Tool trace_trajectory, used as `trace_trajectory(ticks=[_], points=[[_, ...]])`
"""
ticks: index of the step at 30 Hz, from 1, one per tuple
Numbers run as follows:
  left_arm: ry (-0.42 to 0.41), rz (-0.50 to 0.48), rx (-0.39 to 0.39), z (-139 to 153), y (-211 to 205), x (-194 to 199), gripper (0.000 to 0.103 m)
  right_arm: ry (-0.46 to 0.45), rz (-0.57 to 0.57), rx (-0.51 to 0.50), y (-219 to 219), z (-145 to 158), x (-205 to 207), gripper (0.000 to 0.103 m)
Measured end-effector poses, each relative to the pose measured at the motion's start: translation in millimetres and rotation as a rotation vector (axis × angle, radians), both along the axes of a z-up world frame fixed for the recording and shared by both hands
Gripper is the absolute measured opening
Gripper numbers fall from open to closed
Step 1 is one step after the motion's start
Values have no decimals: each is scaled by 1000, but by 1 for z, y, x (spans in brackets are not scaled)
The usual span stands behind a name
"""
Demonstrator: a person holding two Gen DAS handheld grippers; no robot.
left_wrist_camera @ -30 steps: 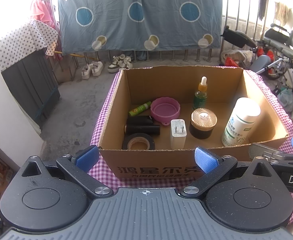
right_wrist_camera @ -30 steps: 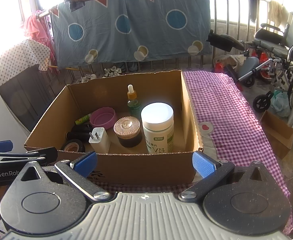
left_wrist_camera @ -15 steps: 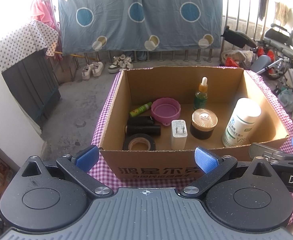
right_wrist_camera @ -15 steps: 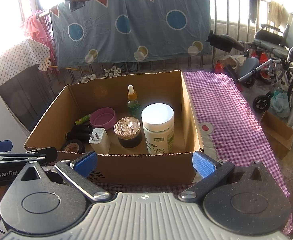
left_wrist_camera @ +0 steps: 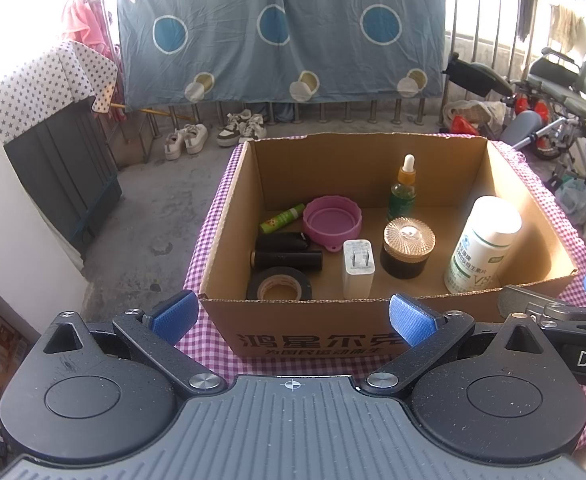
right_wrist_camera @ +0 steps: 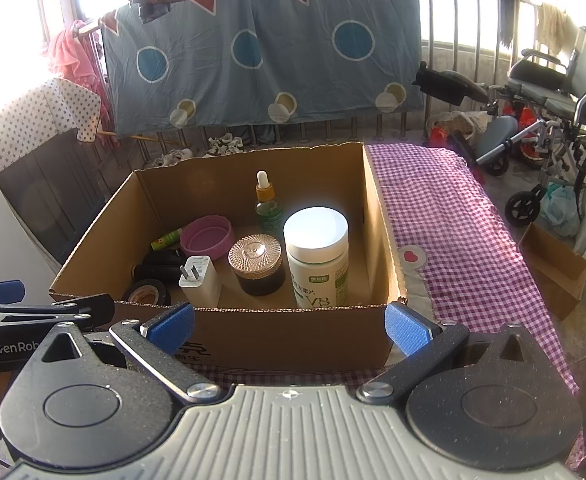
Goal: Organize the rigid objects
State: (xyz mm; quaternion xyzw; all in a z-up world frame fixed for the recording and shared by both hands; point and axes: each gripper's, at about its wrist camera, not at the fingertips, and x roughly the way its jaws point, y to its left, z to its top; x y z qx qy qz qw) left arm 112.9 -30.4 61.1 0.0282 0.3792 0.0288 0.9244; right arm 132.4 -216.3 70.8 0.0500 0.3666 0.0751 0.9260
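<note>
- Right now the left gripper (left_wrist_camera: pixel 291 316) sits at the bottom of its frame, blue pads spread wide apart, nothing between them, just short of the near wall of the cardboard box (left_wrist_camera: pixel 313 340).
- Over on the other camera, the right gripper (right_wrist_camera: pixel 289 328) is likewise released and empty, its fingertips (right_wrist_camera: pixel 407 330) level with the box's near rim.
- Inside the box, along the left side in the left wrist view: a roll of black tape (left_wrist_camera: pixel 279 287) lying flat by the near wall, two black cylinders (left_wrist_camera: pixel 287 259) on their sides beyond it, then a small green tube (left_wrist_camera: pixel 281 218).
- Centre of the box: a white charger (left_wrist_camera: pixel 358 268) standing upright with prongs facing the camera, a pink bowl (left_wrist_camera: pixel 332 220) behind it, a dark jar with a gold lid (left_wrist_camera: pixel 408 246) just to the right.
- Further back stands a green dropper bottle (left_wrist_camera: pixel 403 190); the white supplement bottle (left_wrist_camera: pixel 483 244) is upright near the right wall.
- Open floor shows at the far right corner of the box, behind the white bottle.
- In the right wrist view, the checked tablecloth (right_wrist_camera: pixel 461 232) runs bare to the right of the box, plenty of room there.
- Each gripper's side pokes into the lower edge of the other's frame, so they hover close together.
</note>
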Motion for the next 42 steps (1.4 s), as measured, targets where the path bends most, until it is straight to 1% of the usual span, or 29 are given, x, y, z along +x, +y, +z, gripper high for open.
trace_trajectory(ticks=[42], points=[[0, 3, 2, 2, 1, 1, 102, 2, -7, 2, 1, 0, -4, 103]])
